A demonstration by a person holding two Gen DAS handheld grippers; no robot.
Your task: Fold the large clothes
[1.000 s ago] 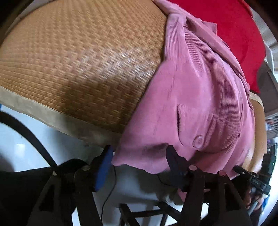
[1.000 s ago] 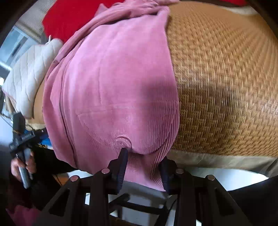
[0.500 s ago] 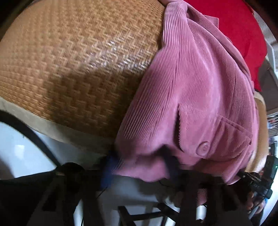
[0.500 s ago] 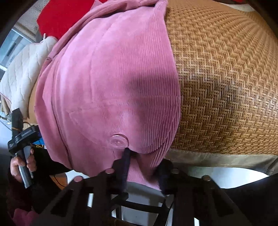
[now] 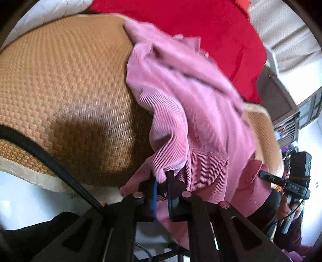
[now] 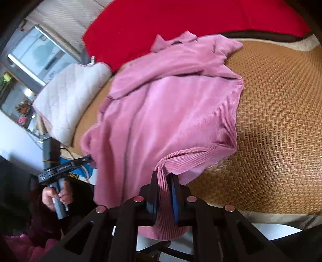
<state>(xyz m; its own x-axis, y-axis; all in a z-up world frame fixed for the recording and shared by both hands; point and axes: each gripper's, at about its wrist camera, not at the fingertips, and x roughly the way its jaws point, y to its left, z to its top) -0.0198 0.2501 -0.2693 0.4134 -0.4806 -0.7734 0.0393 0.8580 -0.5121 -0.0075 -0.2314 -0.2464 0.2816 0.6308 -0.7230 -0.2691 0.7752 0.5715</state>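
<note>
At the near edge of the mat [image 6: 281, 121]: left gripper [image 5: 162, 187] pinched tight on the hem of the pink garment [image 5: 191, 112], right gripper [image 6: 164, 191] likewise clamped on a bunched fold of the same hem, both sets of jaws having just been closing, with cloth caught between the pads and almost no gap left. Lifted hem peeling off the mat's front edge, rest of garment draped flat farther back, collar end toward the red blanket [image 6: 181, 18]. Corduroy by the look of the ribs: soft, limp, fairly thick, probably moderately heavy for cloth, unlikely to slip from rubber pads, nothing fragile apart from buttons. Best held at the two hem corners, well apart, to keep the edge taut for folding toward the collar. Count: one garment, two grippers, one mat, one red blanket, one white quilted pad [image 6: 70, 96] off to the side.
</note>
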